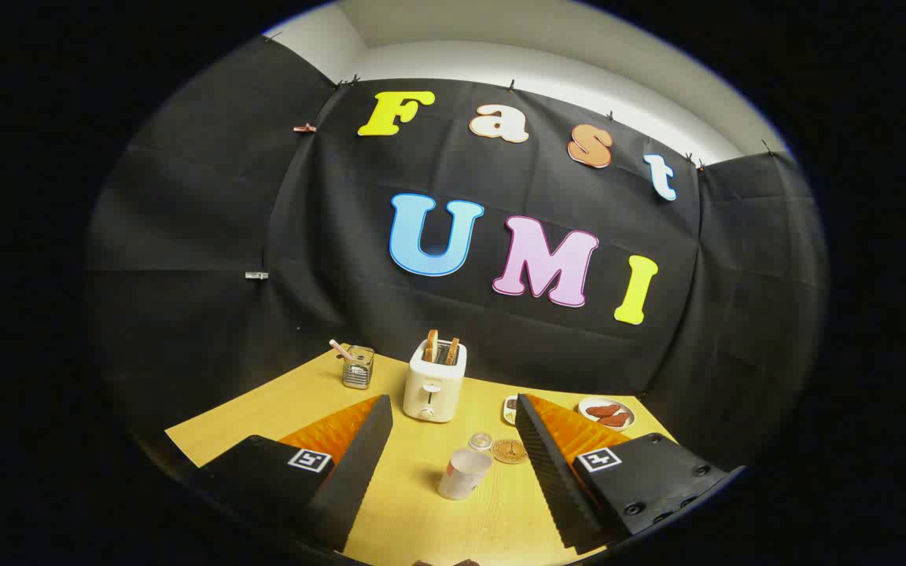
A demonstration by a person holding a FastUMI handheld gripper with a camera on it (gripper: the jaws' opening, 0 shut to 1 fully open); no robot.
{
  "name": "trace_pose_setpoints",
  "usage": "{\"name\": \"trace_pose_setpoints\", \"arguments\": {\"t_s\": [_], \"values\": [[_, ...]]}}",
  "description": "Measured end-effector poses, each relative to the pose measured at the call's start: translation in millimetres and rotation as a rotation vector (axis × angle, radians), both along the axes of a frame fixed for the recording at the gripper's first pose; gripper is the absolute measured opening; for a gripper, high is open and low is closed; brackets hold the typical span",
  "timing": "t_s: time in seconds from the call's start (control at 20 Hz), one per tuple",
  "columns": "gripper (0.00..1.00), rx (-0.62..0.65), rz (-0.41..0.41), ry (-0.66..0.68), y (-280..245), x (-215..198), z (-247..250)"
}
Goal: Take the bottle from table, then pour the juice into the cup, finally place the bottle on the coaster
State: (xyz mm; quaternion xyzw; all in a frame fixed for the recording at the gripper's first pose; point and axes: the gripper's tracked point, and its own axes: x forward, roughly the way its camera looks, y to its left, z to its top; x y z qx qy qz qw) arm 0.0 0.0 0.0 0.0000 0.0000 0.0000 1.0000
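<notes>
**Gripper spread wide above the table, holding nothing**

The gripper (453, 448) hung with its fingers well apart. Between them on the wooden table (264, 409) stood the cup (465, 474); just beyond it lay the round coaster (510, 450) and a small clear bottle (480, 440) (seen from above). A toaster (434, 381) stood farther back.

One gripper (453, 460), two fingers (359, 464) spread wide with nothing between. On the counter (414, 519): one cup (465, 474), one coaster (510, 450), one clear lid (480, 440) at its ten o'clock, one toaster (434, 383) holding two toast slices (441, 348), one wire holder (358, 367), two plates (606, 413).
</notes>
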Motion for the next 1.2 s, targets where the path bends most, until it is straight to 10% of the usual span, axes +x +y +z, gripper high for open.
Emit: {"name": "trace_pose_setpoints", "arguments": {"t_s": [1.2], "values": [[0.97,0.099,-0.173,0.055,-1,35,-52]]}}
